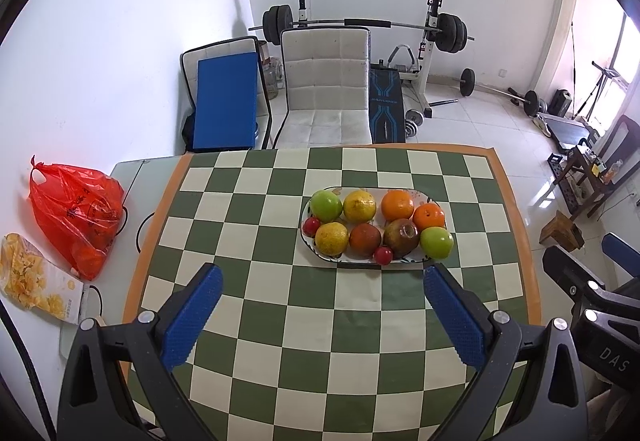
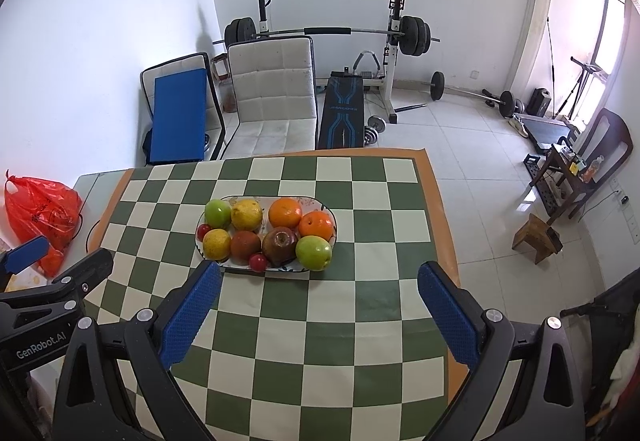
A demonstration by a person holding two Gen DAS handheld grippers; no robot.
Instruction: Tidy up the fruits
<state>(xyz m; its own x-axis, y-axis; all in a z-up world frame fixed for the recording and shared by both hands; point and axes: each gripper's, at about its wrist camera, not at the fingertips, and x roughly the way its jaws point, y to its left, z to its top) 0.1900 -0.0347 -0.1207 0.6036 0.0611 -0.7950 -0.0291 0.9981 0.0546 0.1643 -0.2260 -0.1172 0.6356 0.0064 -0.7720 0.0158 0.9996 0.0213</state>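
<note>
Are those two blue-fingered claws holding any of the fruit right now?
No, neither. The left gripper and right gripper are both open and empty, short of the fruit plate.

An oval plate (image 1: 430,201) crowded with fruit sits on the checkered cloth (image 1: 256,225) beyond the left gripper (image 1: 323,275), whose blue-padded fingers spread wide, apparently holding nothing.

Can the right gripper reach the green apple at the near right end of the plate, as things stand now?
Probably yes. The right gripper is open and empty, and only bare checkered cloth lies between it and the green apple, which sits at the near rim of the plate.
</note>
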